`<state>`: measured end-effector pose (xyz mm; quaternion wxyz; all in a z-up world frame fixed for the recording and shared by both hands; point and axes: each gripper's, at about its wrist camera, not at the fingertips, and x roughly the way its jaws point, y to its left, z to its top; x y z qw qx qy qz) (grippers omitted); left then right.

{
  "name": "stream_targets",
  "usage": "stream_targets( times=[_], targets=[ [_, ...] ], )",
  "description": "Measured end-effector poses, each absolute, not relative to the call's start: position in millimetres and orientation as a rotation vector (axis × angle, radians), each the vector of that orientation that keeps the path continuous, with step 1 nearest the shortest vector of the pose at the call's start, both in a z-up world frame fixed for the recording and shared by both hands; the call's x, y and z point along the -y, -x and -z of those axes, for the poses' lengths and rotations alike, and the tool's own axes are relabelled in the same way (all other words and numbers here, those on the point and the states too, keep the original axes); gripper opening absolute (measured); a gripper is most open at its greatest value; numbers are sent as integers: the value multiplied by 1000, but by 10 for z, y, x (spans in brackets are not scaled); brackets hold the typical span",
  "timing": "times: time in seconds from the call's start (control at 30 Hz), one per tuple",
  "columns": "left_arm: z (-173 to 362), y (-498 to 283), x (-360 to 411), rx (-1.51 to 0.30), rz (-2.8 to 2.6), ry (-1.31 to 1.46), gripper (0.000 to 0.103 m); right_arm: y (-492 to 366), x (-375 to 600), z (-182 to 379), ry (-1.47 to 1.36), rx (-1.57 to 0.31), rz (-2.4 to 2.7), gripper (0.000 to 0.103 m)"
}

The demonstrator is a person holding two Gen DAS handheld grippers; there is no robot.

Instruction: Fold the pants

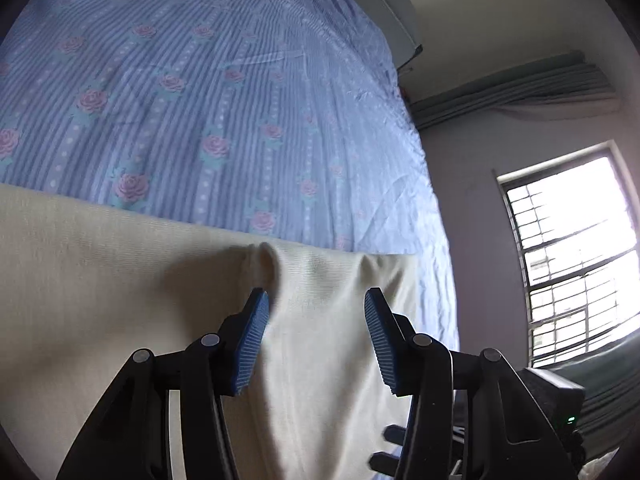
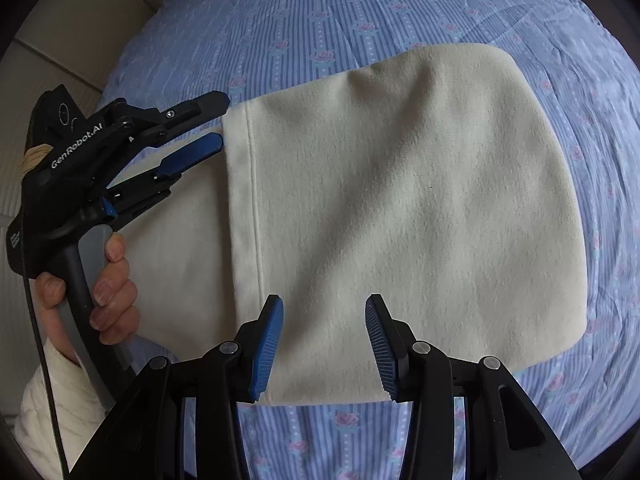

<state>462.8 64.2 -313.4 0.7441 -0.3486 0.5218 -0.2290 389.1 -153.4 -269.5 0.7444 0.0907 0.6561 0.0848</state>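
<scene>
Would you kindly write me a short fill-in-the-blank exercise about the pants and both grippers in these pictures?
1. The cream pants lie folded on a bed sheet printed with pink ____.
2. The right gripper has its jaws ____.
3. The left gripper hovers over the pants, gripping ____.
4. Daylight enters through a ____ beside the bed.

Missing words: roses; open; nothing; window

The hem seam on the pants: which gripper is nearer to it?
Left. The left gripper sits at the hem seam end of the cream pants, jaws open. The right gripper hovers over their near edge, right of the seam.
</scene>
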Motion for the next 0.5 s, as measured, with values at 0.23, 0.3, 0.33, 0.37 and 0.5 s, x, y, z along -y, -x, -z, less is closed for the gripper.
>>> stream_targets(
  times=[0.23, 0.3, 0.33, 0.37, 0.5],
  targets=[
    [3390, -4772, -703, -1166, 502, 818, 48, -3822, 1597, 2649, -207, -1430, -188, 44],
    [3462, -4813, -672, -1191, 508, 792, 48, -3819, 1602, 2652, -209, -1431, -188, 44],
    [3488, -4856, -621, -1212, 508, 780, 42, -3818, 1608, 2657, -211, -1432, -184, 44],
    [3518, -4875, -588, -1229, 506, 771, 38, -3838, 1613, 2663, -214, -1434, -180, 44],
    [3459, -4832, -524, -1229, 463, 727, 16, -3818, 1661, 2663, -219, -1435, -173, 44]
  ],
)
